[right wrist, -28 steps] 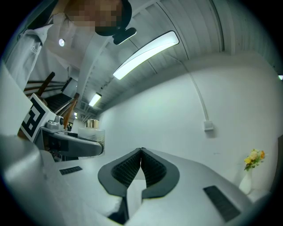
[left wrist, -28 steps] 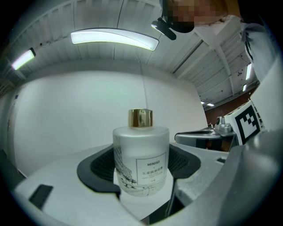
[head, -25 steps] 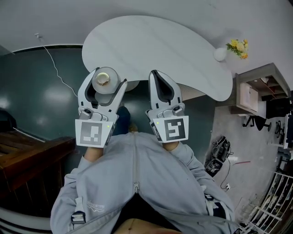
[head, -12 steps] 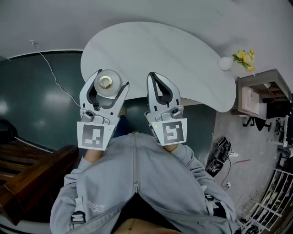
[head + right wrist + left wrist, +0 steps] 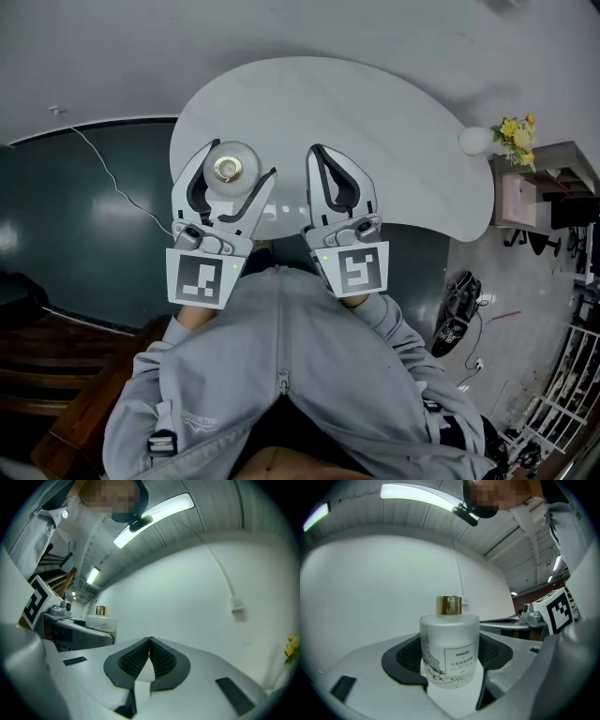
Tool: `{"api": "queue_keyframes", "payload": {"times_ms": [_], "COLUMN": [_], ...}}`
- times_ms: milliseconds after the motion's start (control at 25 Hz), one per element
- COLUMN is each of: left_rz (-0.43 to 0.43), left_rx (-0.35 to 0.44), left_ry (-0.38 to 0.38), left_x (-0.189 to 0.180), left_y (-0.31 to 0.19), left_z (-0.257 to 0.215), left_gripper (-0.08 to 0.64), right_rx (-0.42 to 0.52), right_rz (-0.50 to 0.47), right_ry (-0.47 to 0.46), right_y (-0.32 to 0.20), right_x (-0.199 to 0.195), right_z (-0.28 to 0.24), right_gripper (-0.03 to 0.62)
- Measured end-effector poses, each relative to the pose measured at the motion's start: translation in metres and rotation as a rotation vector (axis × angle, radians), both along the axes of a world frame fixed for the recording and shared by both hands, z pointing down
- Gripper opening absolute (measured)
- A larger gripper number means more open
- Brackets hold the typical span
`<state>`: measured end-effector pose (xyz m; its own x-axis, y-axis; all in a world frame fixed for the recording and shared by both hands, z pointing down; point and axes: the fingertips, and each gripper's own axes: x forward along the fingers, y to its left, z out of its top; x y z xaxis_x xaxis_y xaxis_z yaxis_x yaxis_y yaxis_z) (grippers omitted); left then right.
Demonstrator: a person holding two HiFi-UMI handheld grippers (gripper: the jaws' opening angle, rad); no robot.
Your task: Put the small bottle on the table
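My left hand-held gripper clamps the frosted white gold-capped bottle upright at the edge of the pale rounded desk, ready to stand it down; the right hand-held gripper rides alongside, pinched together and empty.

A long ceiling lamp glares white in both gripper views and lights the room evenly with soft shadows, the head view looks duller and greyer, and every view bends like a fisheye, the gripper views black at their corners.
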<state>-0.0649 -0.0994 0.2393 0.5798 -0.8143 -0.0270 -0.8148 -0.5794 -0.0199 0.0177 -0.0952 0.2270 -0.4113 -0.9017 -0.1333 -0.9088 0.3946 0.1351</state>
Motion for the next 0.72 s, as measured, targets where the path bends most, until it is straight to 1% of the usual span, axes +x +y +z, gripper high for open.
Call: {"api": "queue_keyframes", "payload": {"times_ms": [120, 240, 320, 720], "left_rz": [0.013, 0.013, 0.01, -0.028], "left_rx": [-0.005, -0.006, -0.007, -0.008], "left_ry": [-0.008, -0.005, -0.006, -0.012], "left_x": [-0.006, -0.009, -0.008, -0.002], "left_y": [-0.014, -0.026, -0.037, -0.082], "left_z": [0.004, 0.005, 0.008, 0.014], "left_gripper": [0.331, 0.331, 0.331, 0.331], "right_rx": [-0.016, -0.014, -0.023, -0.042], "right_rz": [0.016, 0.015, 0.013, -0.04], "right_ry": [-0.03, -0.016, -0.024, -0.014], "right_y": [-0.012, -0.023, -0.033, -0.079], "right_x": [-0.007, -0.009, -0.009, -0.009], "right_z": [0.0, 0.002, 0.004, 0.015], "right_gripper": [0.026, 0.026, 0.026, 0.026]}}
